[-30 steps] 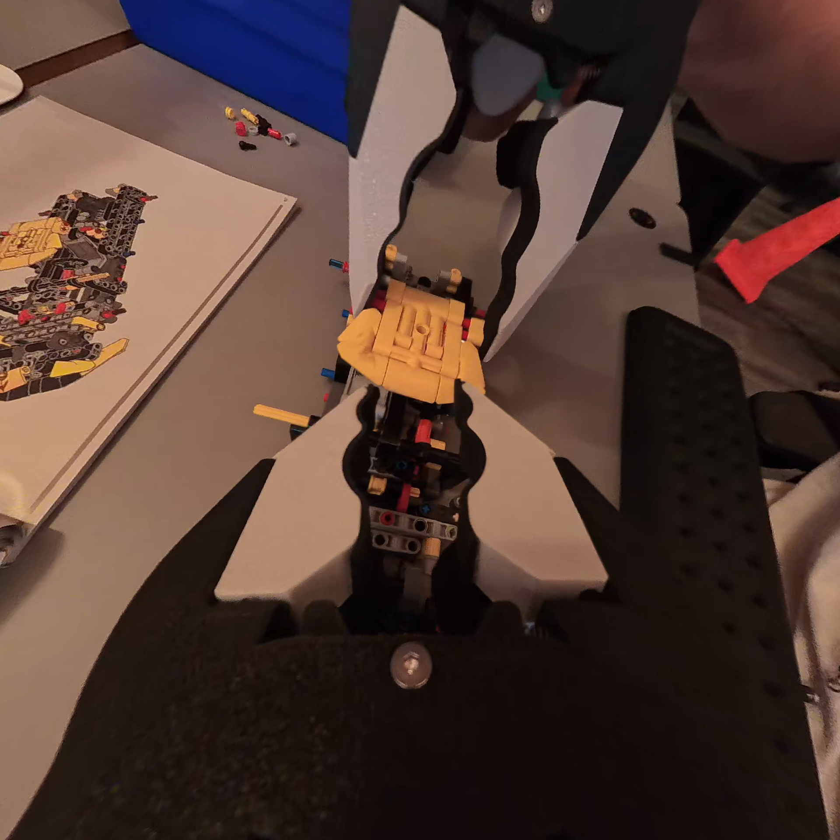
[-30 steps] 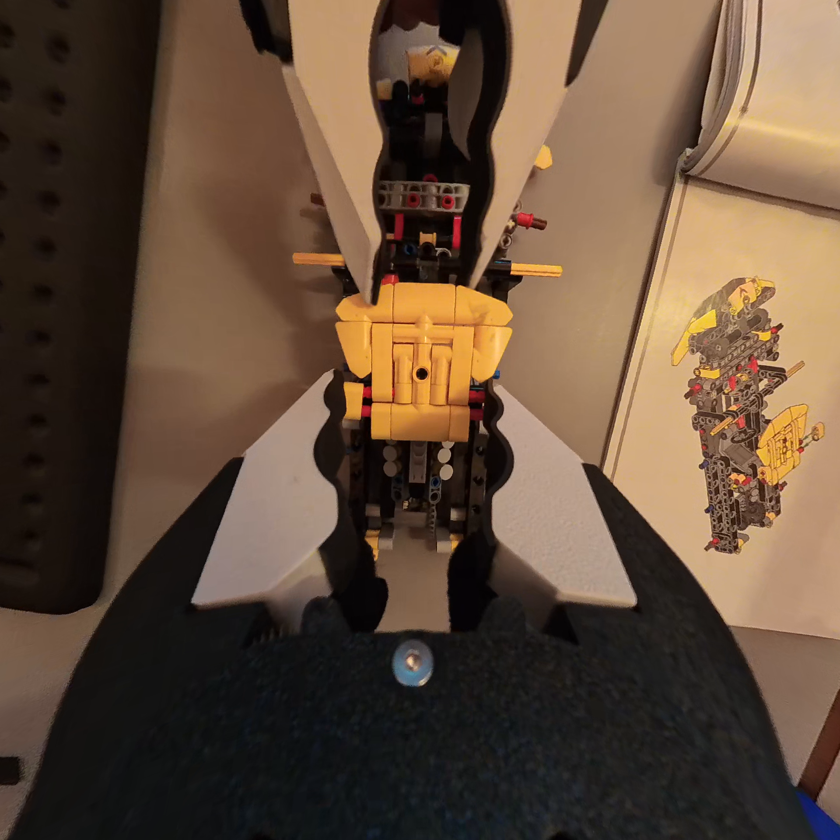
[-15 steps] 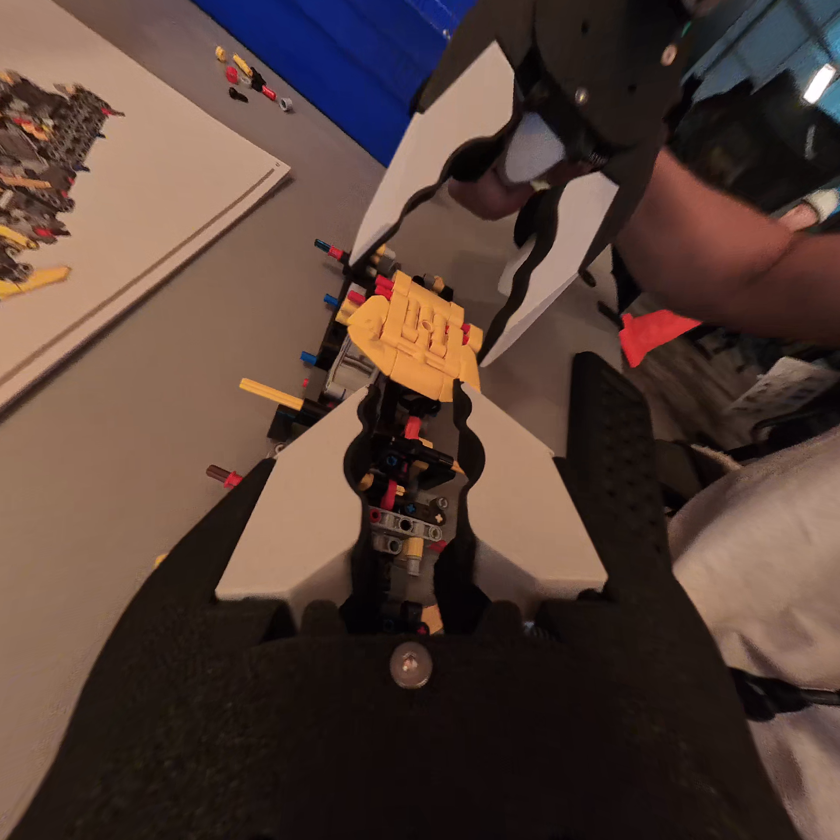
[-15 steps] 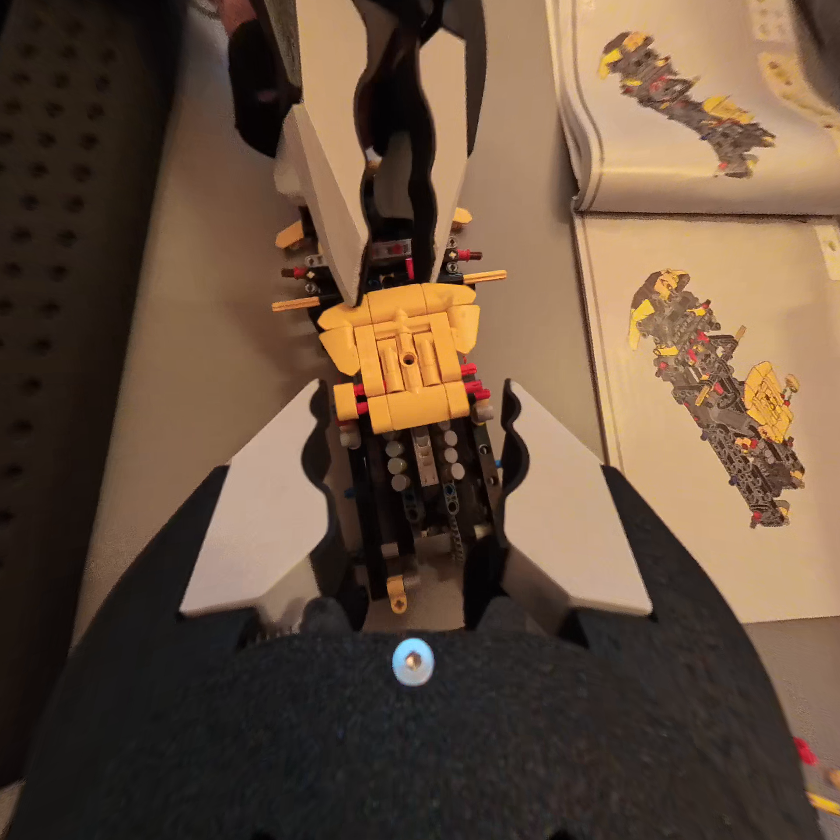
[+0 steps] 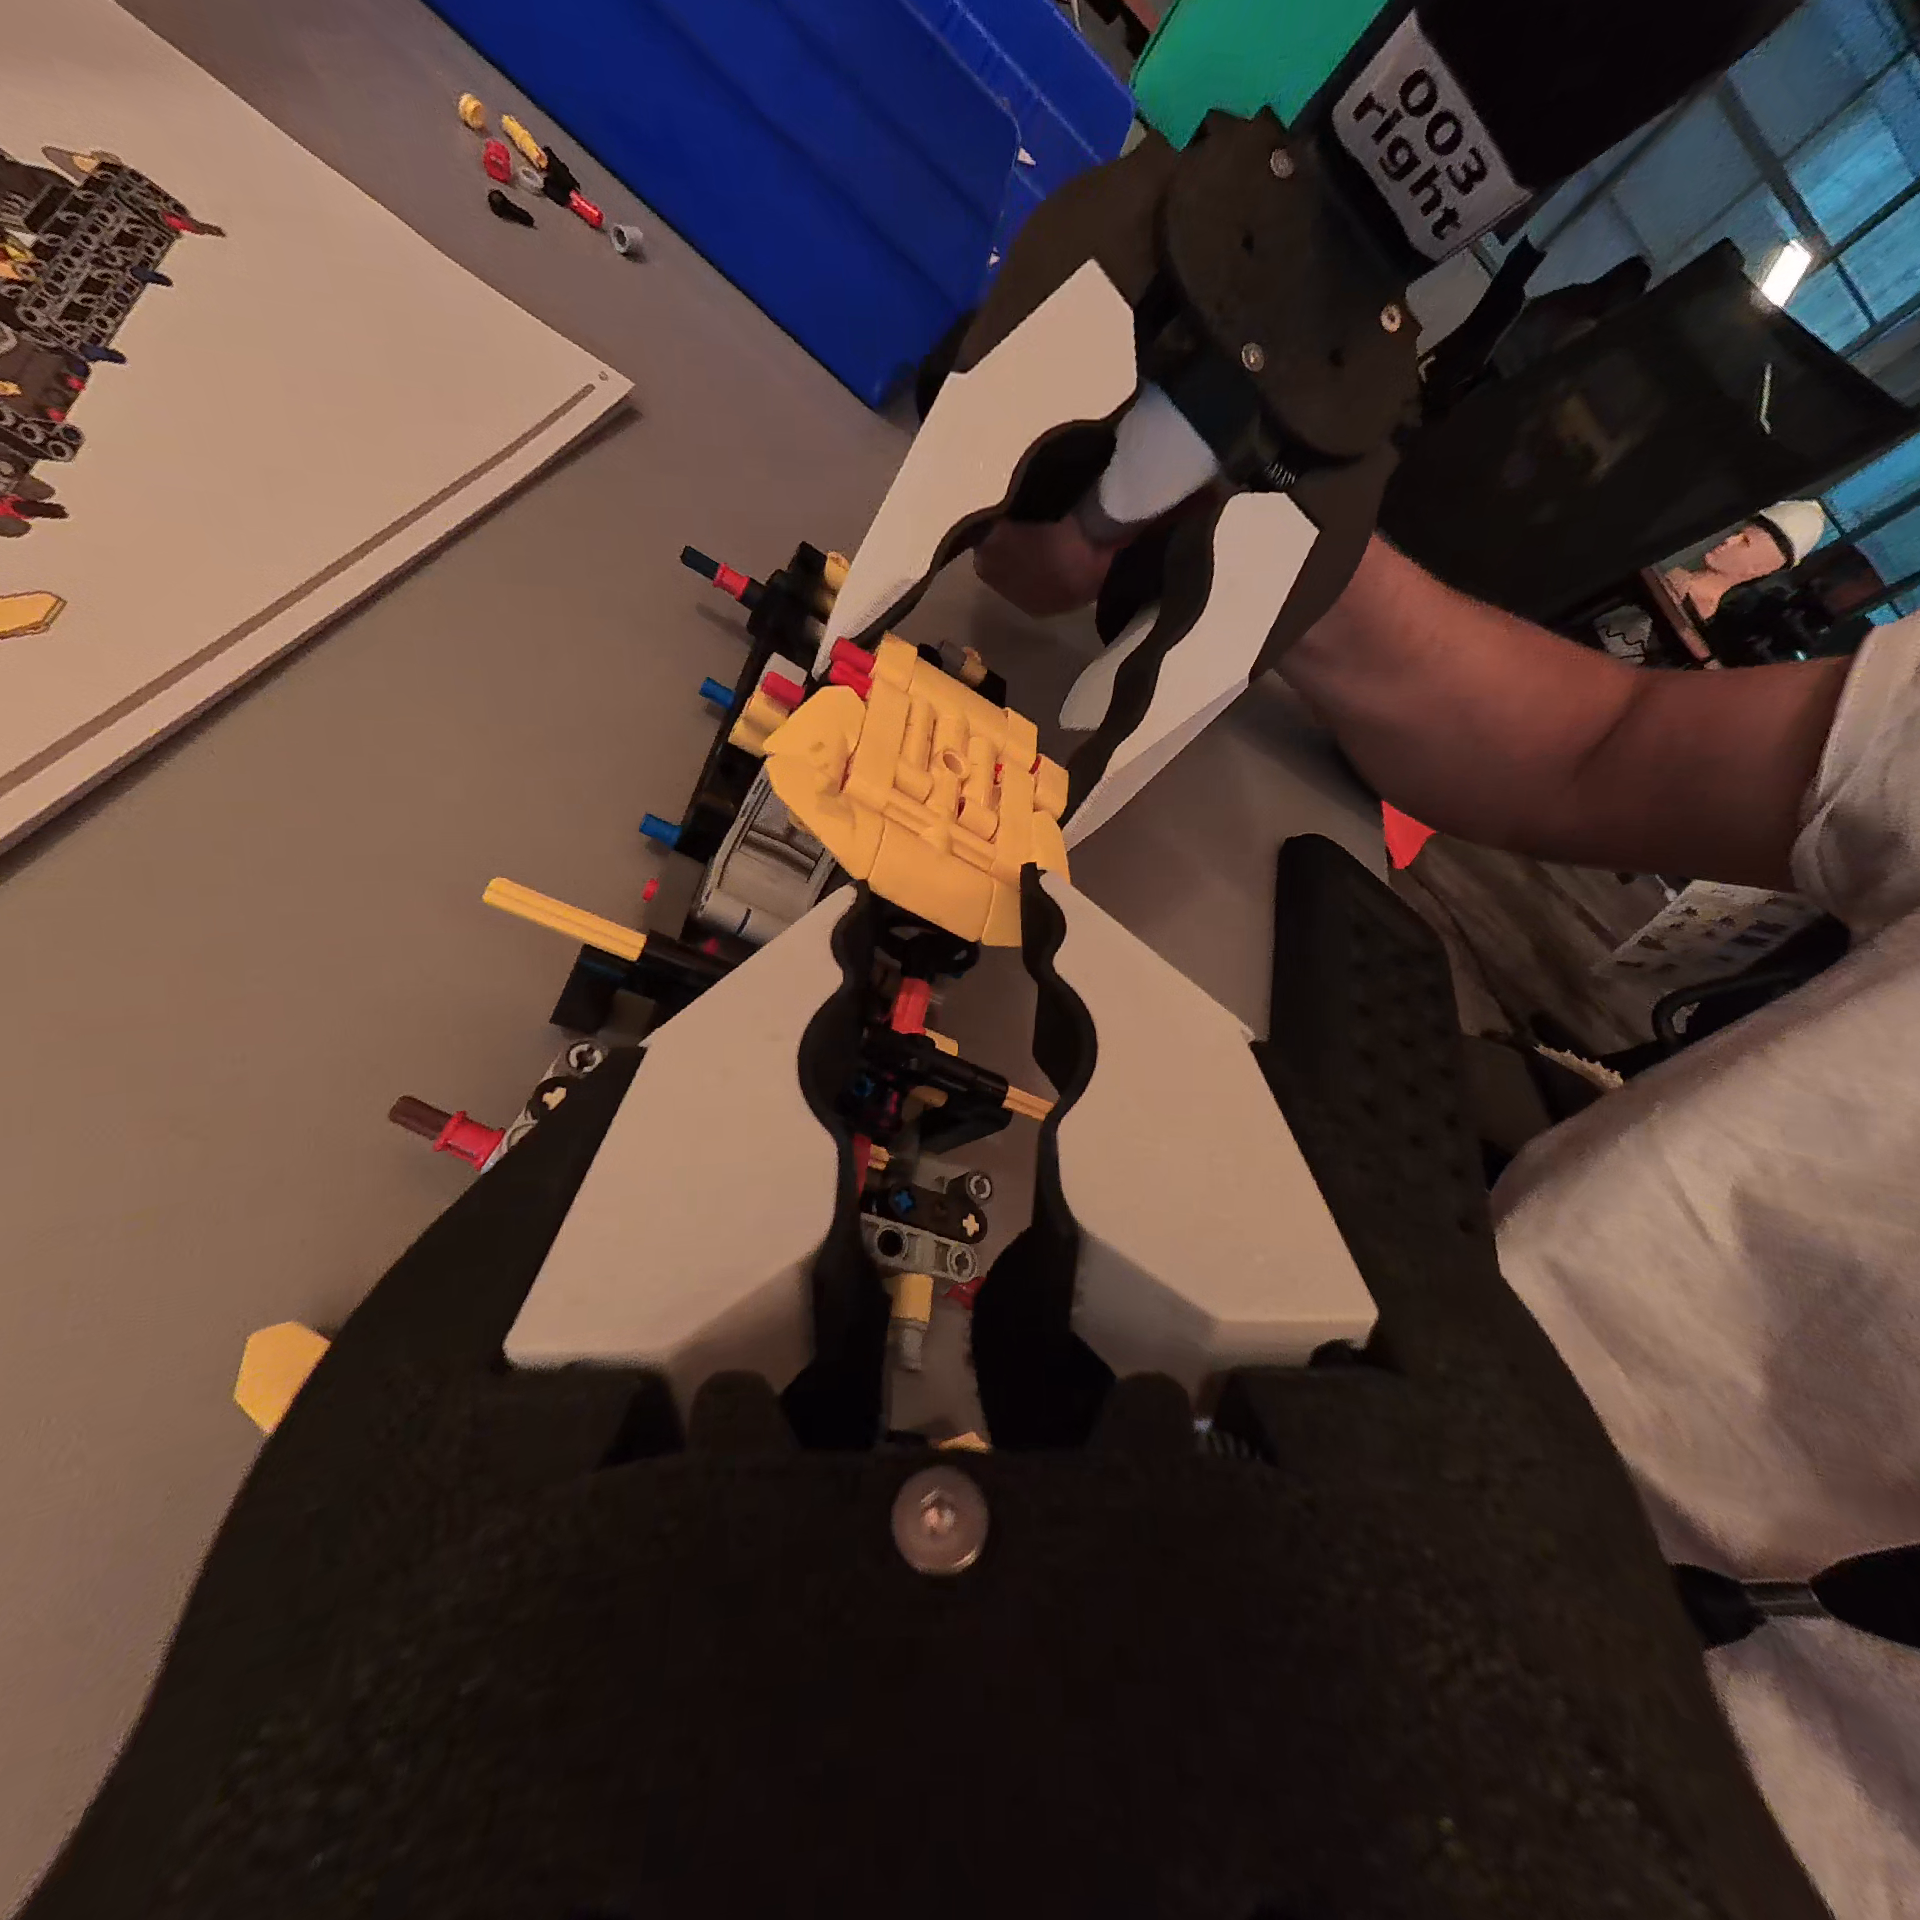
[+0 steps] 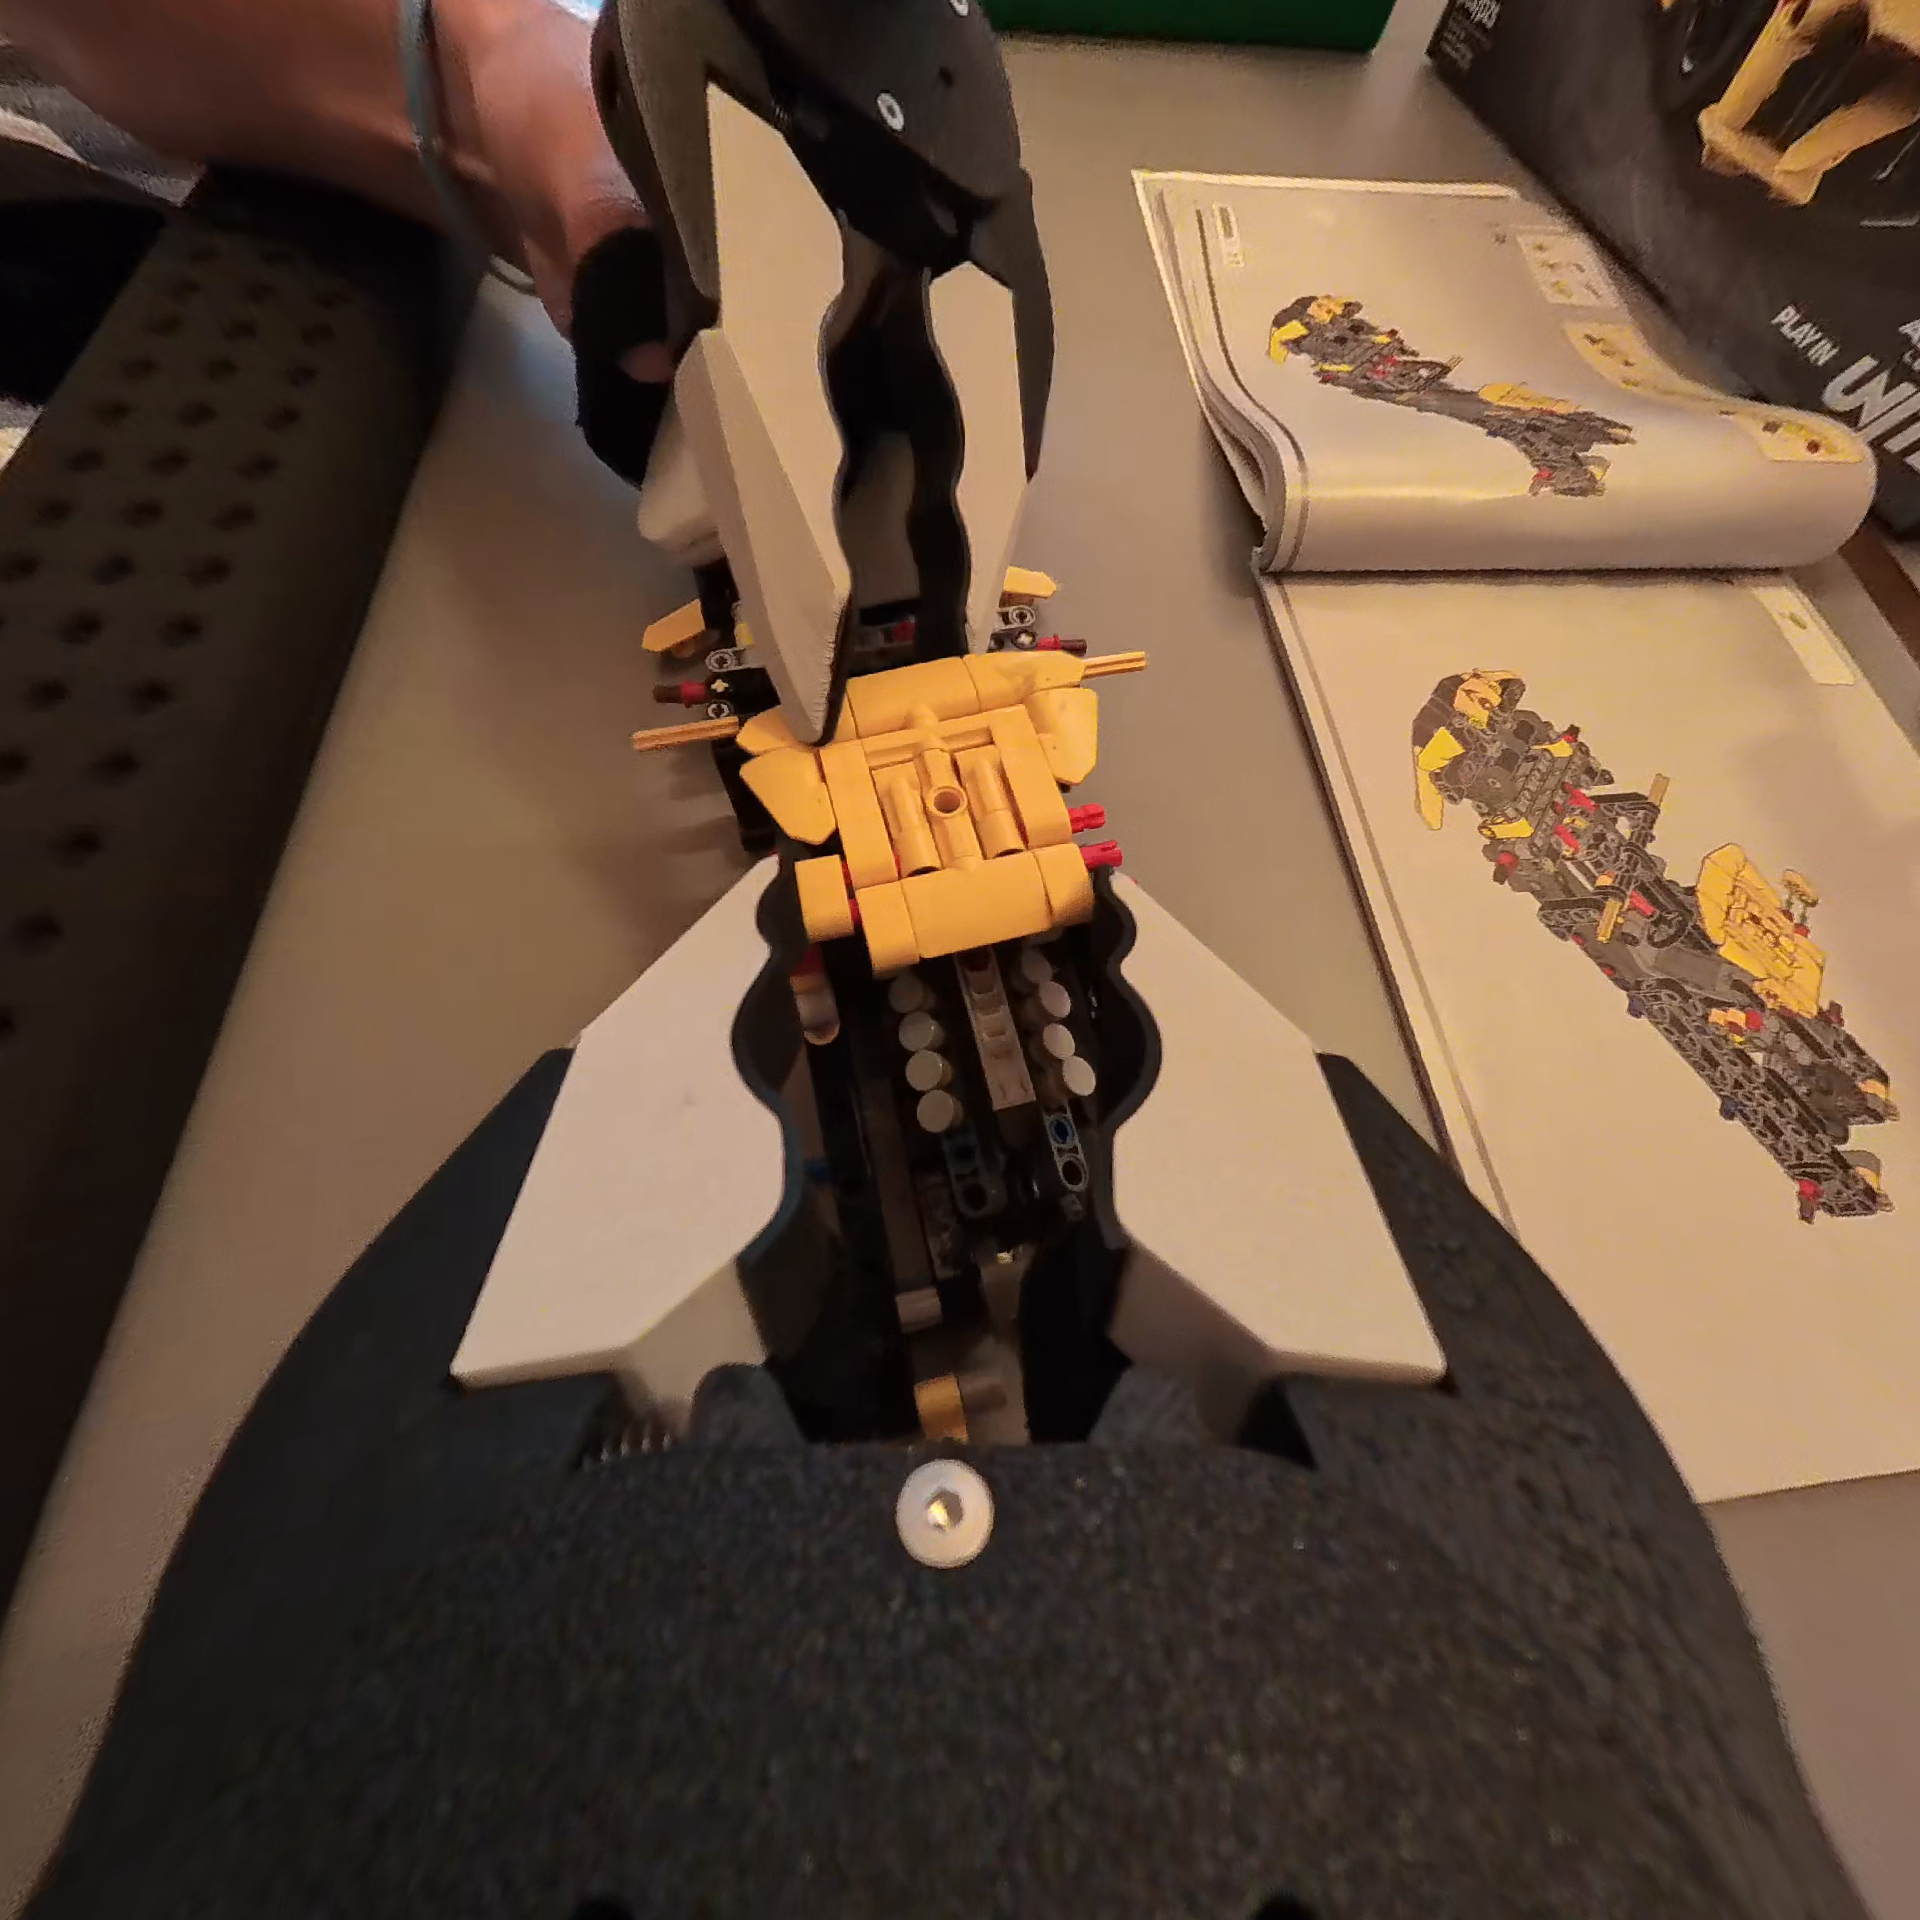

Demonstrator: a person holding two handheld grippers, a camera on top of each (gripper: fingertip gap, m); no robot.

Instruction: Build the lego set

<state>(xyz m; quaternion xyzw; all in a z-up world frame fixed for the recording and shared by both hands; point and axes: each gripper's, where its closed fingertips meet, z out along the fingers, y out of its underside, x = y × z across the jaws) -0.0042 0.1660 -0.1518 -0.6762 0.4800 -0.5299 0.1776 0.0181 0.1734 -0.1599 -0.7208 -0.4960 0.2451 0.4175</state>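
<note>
A long black Lego chassis with a yellow panel [image 5: 925,810] on top of its middle lies between my two grippers. It also shows in the right wrist view [image 6: 945,831]. My left gripper [image 5: 945,894] is shut on one end of the chassis, with its fingertips at the yellow panel's edge. In the right wrist view the left gripper [image 6: 894,675] comes in from the top. My right gripper [image 6: 945,883] is shut on the other end, with the grey studs and black beams between its fingers. In the left wrist view the right gripper [image 5: 956,738] straddles the far end.
An open instruction booklet [image 6: 1558,1299] lies right of the model and also shows in the left wrist view [image 5: 260,416]. The set's box [image 6: 1714,156] stands behind it. A blue bin [image 5: 779,156] and loose small pieces [image 5: 540,177] are at the back. A black perforated pad [image 6: 156,727] runs along the table's edge. Less than 4 cm separates the two grippers' tips.
Both grippers and the model have tilted together. The right gripper's fingers opened wider half a second ago and now stand closer, reaching farther along the chassis.
</note>
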